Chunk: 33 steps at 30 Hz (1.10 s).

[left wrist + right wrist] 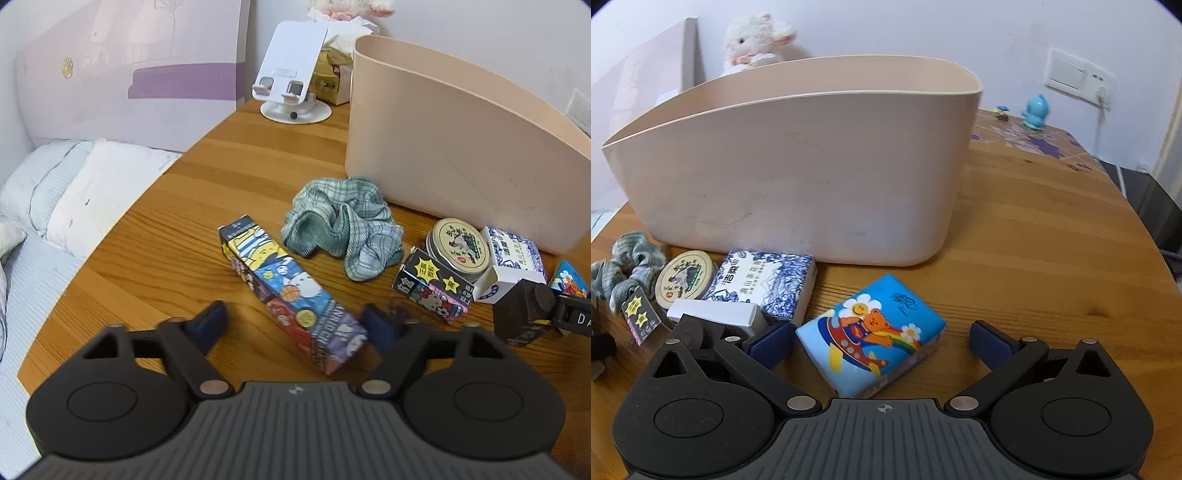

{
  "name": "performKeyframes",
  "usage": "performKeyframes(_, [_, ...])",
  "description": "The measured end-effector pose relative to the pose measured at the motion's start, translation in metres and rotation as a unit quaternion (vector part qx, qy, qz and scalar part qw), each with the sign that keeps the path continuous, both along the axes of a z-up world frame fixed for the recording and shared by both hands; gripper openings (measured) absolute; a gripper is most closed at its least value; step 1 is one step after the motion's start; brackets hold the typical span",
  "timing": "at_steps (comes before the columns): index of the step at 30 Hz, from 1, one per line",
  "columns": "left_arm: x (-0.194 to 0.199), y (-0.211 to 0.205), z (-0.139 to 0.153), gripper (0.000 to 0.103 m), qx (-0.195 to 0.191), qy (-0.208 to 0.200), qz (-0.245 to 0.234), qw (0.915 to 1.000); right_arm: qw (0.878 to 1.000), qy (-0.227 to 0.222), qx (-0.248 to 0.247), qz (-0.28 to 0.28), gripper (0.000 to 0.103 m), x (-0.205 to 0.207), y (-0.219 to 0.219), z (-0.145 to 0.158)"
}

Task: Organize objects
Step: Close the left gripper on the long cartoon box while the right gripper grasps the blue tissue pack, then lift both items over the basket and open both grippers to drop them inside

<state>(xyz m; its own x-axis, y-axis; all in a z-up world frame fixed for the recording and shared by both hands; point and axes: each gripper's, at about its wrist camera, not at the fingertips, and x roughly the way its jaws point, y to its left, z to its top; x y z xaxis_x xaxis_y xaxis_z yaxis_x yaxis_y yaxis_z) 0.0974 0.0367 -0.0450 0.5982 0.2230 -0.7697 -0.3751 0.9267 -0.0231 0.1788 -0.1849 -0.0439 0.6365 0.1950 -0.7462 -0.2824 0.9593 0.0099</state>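
Note:
A beige plastic bin (458, 155) (798, 177) stands on the wooden table. In front of it lie a long cartoon-print box (291, 291), a green checked cloth (343, 225) (624, 266), a round tin (458, 245) (683, 277), a blue-and-white box (511, 258) (764, 284), a small Hello Kitty box (432, 290) and a blue bear tissue pack (871, 332) (569, 280). My left gripper (295, 321) is open, its fingers on either side of the long box's near end. My right gripper (882, 339) is open around the tissue pack.
A white phone stand (291, 81) and a yellow box (328, 77) stand at the table's far end. A bed with pillow (55, 192) lies left of the table. A plush toy (753, 40) sits behind the bin. A blue figurine (1036, 112) stands far right.

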Motion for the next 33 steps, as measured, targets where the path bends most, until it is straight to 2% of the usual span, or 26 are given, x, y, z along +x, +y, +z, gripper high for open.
performKeyframes(2, [0.000, 0.004, 0.001, 0.071, -0.005, -0.003, 0.002, 1.0000, 1.000, 0.000, -0.003, 0.017, 0.103, 0.003, -0.004, 0.000])
performKeyframes(5, [-0.001, 0.010, 0.002, 0.060, -0.011, -0.006, 0.001, 0.9999, 0.999, 0.002, -0.003, 0.054, 0.103, 0.008, -0.012, 0.000])
performKeyframes(7, [-0.003, 0.013, 0.003, 0.045, -0.013, -0.009, 0.000, 0.9999, 0.998, 0.002, -0.004, 0.068, 0.101, 0.009, -0.017, 0.000])
performKeyframes(8, [-0.004, 0.015, 0.003, 0.043, -0.013, -0.010, 0.001, 0.9999, 0.997, -0.002, -0.005, 0.074, 0.095, 0.007, -0.019, 0.000])
performKeyframes(10, [-0.006, 0.018, 0.003, 0.030, -0.019, -0.013, 0.003, 0.9997, 0.997, -0.009, 0.001, 0.081, 0.085, 0.002, -0.021, 0.002])
performKeyframes(11, [-0.008, 0.019, 0.004, 0.029, -0.024, -0.014, 0.003, 0.9996, 0.997, -0.013, 0.002, 0.082, 0.076, -0.001, -0.022, 0.002])
performKeyframes(12, [-0.008, 0.020, 0.004, 0.026, -0.029, -0.015, 0.004, 0.9995, 0.997, -0.016, 0.004, 0.081, 0.075, -0.004, -0.023, 0.004])
performKeyframes(22, [-0.018, 0.018, 0.009, 0.025, -0.035, -0.020, -0.003, 0.9992, 0.998, -0.018, 0.021, 0.049, 0.074, -0.027, -0.032, 0.012])
performKeyframes(33, [-0.032, 0.021, 0.057, 0.025, -0.031, -0.083, -0.012, 0.9960, 0.993, -0.088, 0.060, 0.055, 0.074, -0.043, -0.035, 0.081])
